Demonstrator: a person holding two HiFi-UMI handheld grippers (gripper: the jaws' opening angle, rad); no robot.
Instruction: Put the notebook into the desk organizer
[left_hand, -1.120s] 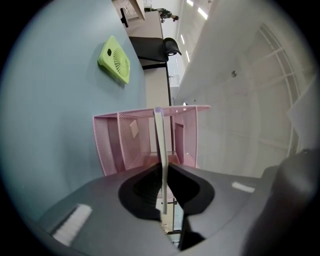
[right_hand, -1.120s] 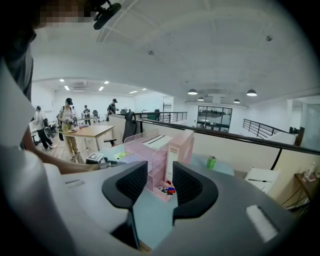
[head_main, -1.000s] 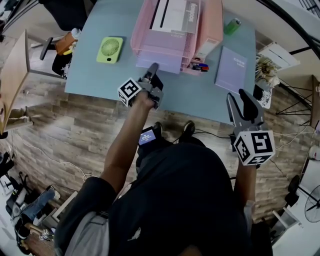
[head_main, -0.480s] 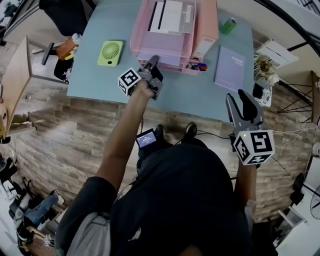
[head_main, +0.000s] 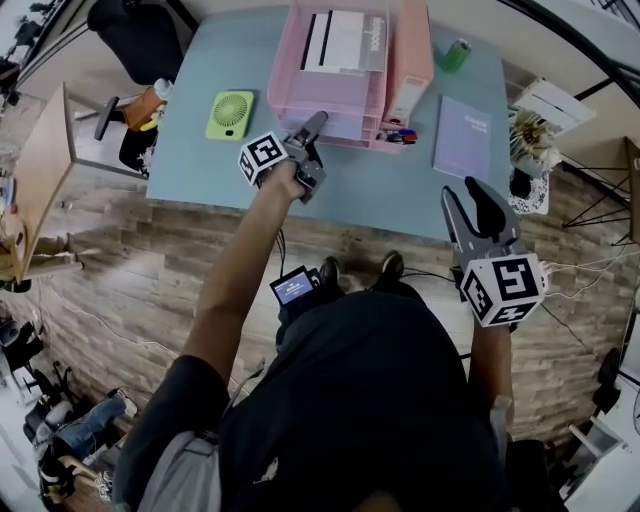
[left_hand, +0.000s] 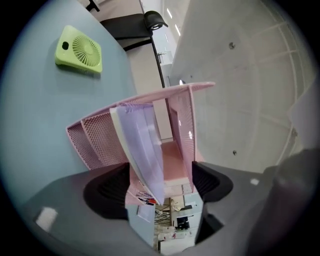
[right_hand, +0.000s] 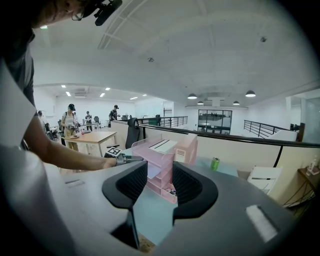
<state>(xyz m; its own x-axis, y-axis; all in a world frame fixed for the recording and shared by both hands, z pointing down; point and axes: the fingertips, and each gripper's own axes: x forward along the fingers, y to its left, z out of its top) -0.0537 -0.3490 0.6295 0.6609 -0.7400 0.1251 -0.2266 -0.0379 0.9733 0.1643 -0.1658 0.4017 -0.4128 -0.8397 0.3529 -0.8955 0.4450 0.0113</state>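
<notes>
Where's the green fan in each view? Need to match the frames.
Head view: green fan upper left, on the blue table, left of the pink desk organizer.
Left gripper view: green fan top left, above the pink desk organizer.
Right gripper view: not in it.
Shared landmark: the pink desk organizer, in all three views.
</notes>
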